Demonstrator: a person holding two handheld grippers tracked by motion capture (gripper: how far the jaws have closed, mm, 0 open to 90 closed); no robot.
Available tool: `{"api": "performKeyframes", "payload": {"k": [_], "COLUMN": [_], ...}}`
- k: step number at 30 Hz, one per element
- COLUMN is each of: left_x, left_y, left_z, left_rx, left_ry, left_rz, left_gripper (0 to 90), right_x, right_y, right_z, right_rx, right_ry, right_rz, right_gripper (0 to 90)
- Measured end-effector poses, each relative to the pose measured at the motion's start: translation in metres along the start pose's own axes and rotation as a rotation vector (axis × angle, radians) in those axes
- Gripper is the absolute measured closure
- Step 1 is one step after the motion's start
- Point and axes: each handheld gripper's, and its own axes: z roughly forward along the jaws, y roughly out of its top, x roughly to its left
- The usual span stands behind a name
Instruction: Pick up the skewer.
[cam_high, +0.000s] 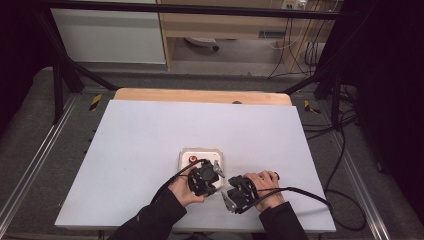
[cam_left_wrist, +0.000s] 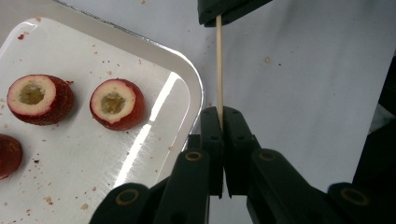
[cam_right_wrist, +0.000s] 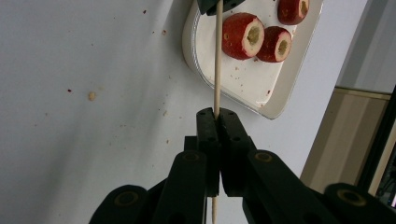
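Both tools clamp 1 thin wooden skewer (cam_left_wrist: 219, 70) between them: the left tool (cam_left_wrist: 219, 109) pinches one end and the right tool (cam_right_wrist: 216, 111) the other. The skewer hangs above the tabletop (cam_high: 140, 130), just beside the white tray (cam_left_wrist: 140, 140) holding 3 cored red fruit pieces (cam_left_wrist: 116, 103).

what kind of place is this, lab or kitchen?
Likely a lab data-collection rig, not a kitchen: a black frame surrounds the table, cables trail across the floor, and the food is just a tray of cored fruit.

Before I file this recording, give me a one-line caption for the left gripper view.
Left claw shut on a wooden skewer beside a white tray of cored red fruits.
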Motion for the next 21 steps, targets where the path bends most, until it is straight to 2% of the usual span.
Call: {"api": "performKeyframes", "payload": {"k": [2, 6, 7, 9, 12, 13, 16, 18, 21], "left_x": [-0.001, -0.003, -0.003, -0.003, -0.001, -0.001, 0.004, 0.005, 0.009], "left_y": [0.000, -0.001, -0.002, -0.005, -0.010, -0.013, -0.021, -0.025, -0.038], "left_z": [0.001, 0.000, -0.001, -0.003, -0.006, -0.006, -0.010, -0.010, -0.016], "left_rx": [0.005, -0.011, -0.018, -0.030, -0.047, -0.061, -0.063, -0.069, -0.092], "left_ry": [0.008, 0.028, 0.033, 0.040, 0.058, 0.068, 0.078, 0.085, 0.091], "left_rz": [0.000, 0.012, 0.018, 0.016, 0.006, -0.006, -0.014, -0.018, -0.046], "left_gripper": [88.0, 88.5, 88.5, 88.6, 88.6, 88.6, 88.5, 88.5, 88.5], "right_x": [0.000, 0.000, 0.000, -0.002, -0.004, -0.005, -0.009, -0.011, -0.011], "right_y": [0.000, 0.000, -0.001, -0.003, -0.008, -0.010, -0.019, -0.027, -0.039], "right_z": [0.000, -0.002, -0.002, -0.003, -0.004, -0.004, -0.005, -0.005, -0.005], "right_rx": [0.002, 0.002, 0.000, -0.005, -0.021, -0.045, -0.056, -0.066, -0.084], "right_ry": [-0.007, -0.017, -0.013, -0.008, 0.003, 0.007, 0.000, 0.007, 0.019], "right_rz": [-0.016, 0.009, 0.033, 0.079, 0.214, 0.281, 0.430, 0.541, 0.702], "right_gripper": [88.7, 87.0, 85.5, 76.6, 64.2, 59.8, 49.5, 44.9, 38.8]}}
